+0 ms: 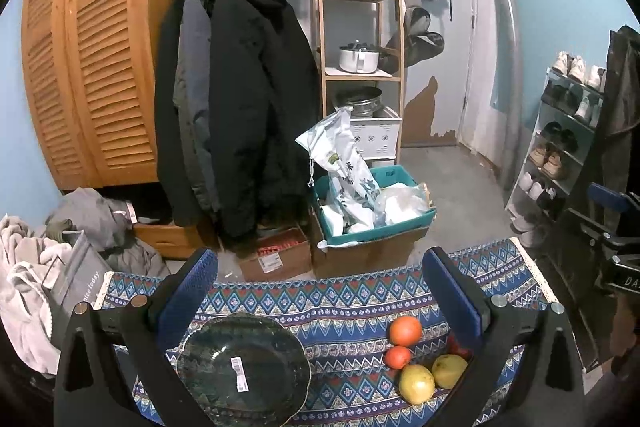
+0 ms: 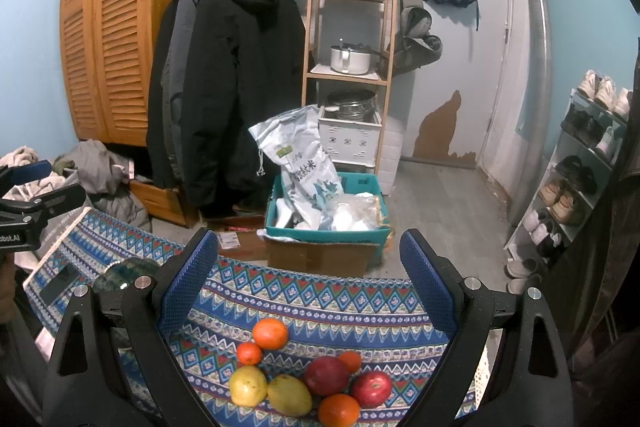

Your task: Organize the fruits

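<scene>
A dark glass plate [image 1: 244, 367] lies on the patterned tablecloth [image 1: 344, 311], below my open left gripper [image 1: 320, 267]. To its right sit a large orange [image 1: 405, 331], a small orange [image 1: 397, 357] and two yellow-green mangoes [image 1: 416, 383]. In the right wrist view my right gripper [image 2: 308, 255] stands open above a fruit cluster: oranges [image 2: 270, 333], two mangoes [image 2: 289, 395], two red apples [image 2: 371, 389] and an orange [image 2: 338, 410] in front. Only the plate's edge [image 2: 128, 273] shows there. Both grippers hold nothing.
Beyond the table stands a teal crate [image 2: 328, 227] with bags on a cardboard box [image 2: 320, 257]. Dark coats [image 1: 236, 107] hang by a wooden shelf [image 1: 360, 67]. A shoe rack [image 2: 580, 167] lines the right wall. Clothes [image 1: 48, 247] pile at the left.
</scene>
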Action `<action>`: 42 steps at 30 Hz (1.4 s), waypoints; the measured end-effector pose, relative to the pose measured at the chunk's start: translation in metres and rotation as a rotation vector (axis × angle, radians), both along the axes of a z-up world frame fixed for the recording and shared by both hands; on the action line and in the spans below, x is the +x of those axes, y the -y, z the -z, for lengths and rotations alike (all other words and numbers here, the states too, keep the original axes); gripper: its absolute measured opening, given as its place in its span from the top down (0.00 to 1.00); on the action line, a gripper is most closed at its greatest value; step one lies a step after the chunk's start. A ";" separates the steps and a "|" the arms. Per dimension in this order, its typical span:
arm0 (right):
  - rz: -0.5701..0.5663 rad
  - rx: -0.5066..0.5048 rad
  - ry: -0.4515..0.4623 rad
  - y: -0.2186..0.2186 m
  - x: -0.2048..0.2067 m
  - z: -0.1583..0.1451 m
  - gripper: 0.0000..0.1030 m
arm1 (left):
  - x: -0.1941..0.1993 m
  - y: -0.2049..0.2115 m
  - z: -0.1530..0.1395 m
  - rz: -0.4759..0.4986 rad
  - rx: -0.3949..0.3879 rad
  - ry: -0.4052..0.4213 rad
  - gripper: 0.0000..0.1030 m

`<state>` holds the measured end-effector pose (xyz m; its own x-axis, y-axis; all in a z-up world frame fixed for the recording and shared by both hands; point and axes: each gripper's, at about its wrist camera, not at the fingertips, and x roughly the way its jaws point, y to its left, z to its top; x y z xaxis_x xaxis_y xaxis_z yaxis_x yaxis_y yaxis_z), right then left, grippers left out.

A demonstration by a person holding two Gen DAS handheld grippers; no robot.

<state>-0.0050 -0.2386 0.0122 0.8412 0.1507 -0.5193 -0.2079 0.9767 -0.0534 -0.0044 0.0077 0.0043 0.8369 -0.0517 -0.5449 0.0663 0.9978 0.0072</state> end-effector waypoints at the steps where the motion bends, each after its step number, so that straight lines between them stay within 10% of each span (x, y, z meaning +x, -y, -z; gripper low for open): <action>1: 0.000 0.000 0.000 0.000 0.000 0.000 0.12 | 0.000 0.000 0.000 0.000 0.001 0.001 0.00; 42: 0.001 -0.002 0.002 0.001 0.000 0.000 0.12 | -0.001 -0.002 0.006 0.009 -0.015 -0.017 0.00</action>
